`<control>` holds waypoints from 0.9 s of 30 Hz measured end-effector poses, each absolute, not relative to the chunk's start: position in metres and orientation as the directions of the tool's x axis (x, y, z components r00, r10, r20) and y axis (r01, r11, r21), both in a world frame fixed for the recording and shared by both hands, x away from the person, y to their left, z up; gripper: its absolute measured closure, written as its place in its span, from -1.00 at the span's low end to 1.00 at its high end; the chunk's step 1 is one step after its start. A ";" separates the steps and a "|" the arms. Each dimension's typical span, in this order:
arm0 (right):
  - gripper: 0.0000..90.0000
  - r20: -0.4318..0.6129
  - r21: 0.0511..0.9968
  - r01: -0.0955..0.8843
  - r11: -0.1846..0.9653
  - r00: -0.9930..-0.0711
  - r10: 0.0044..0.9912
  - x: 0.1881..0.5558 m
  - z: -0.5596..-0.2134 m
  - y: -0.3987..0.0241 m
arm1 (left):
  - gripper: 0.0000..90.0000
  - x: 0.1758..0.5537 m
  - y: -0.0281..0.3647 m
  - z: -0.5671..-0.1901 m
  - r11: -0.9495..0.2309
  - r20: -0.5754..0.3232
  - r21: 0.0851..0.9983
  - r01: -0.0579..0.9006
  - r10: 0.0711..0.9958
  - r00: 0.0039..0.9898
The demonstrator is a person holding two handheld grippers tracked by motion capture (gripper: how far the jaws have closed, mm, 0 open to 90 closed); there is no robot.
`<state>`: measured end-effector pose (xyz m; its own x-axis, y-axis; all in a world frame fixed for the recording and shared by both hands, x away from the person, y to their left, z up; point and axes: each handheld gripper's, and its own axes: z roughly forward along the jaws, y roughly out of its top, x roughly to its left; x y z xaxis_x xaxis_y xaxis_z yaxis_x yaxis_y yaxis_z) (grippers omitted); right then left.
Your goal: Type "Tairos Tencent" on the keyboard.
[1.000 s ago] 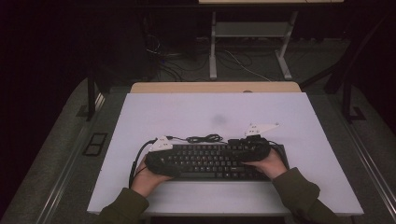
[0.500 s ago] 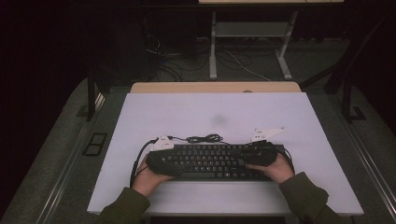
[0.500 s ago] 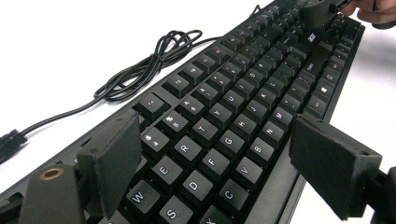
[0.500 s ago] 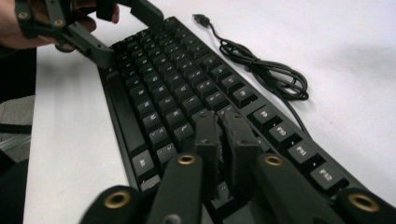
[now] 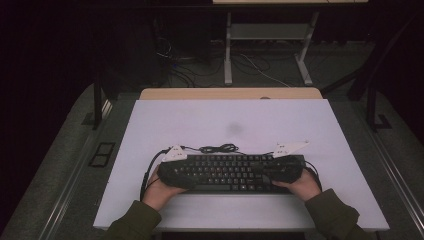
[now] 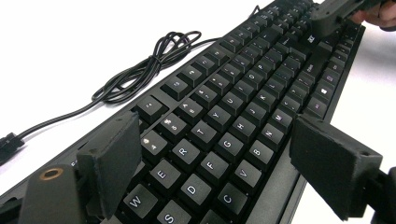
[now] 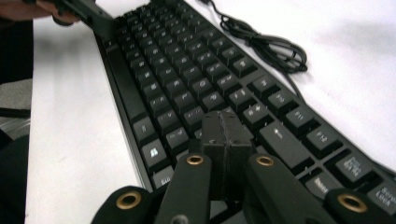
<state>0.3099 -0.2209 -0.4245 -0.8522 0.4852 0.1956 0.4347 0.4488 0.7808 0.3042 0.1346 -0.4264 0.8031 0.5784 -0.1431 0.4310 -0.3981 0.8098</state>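
Note:
A black keyboard (image 5: 225, 172) lies lengthwise near the front edge of the white table (image 5: 230, 117), its coiled cable (image 5: 217, 148) just behind it. At the keyboard's left end my left gripper (image 5: 186, 175) stands open. In the left gripper view its wide jaws (image 6: 219, 154) span the keys (image 6: 233, 116), and I see neither pad pressing on them. My right gripper (image 5: 269, 172) is over the keyboard's right part. Its jaws have closed and stand shut (image 7: 226, 135), pads together with nothing between them, just above the keys (image 7: 187, 70).
Bare white tabletop stretches behind and to both sides of the keyboard. A wooden strip (image 5: 230, 93) borders the far edge. Beyond it, on the dark floor, are loose cables (image 5: 250, 65) and the legs of a desk frame (image 5: 228, 55).
My right hand has slid rightward along the keyboard toward its right end. The left hand and the keyboard have stayed put.

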 end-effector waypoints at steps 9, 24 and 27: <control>0.98 0.182 0.755 0.432 0.493 -0.861 0.475 0.304 -0.432 -0.221 | -0.64 0.305 0.134 -0.427 -0.391 -0.150 0.811 0.436 0.581 0.800; 0.99 0.169 0.727 0.423 0.541 -0.874 0.456 0.304 -0.440 -0.215 | -0.61 0.306 0.138 -0.426 -0.390 -0.147 0.810 0.438 0.588 0.795; 0.99 0.168 0.726 0.421 0.543 -0.875 0.454 0.304 -0.440 -0.215 | -0.54 0.306 0.138 -0.424 -0.382 -0.156 0.811 0.442 0.588 0.794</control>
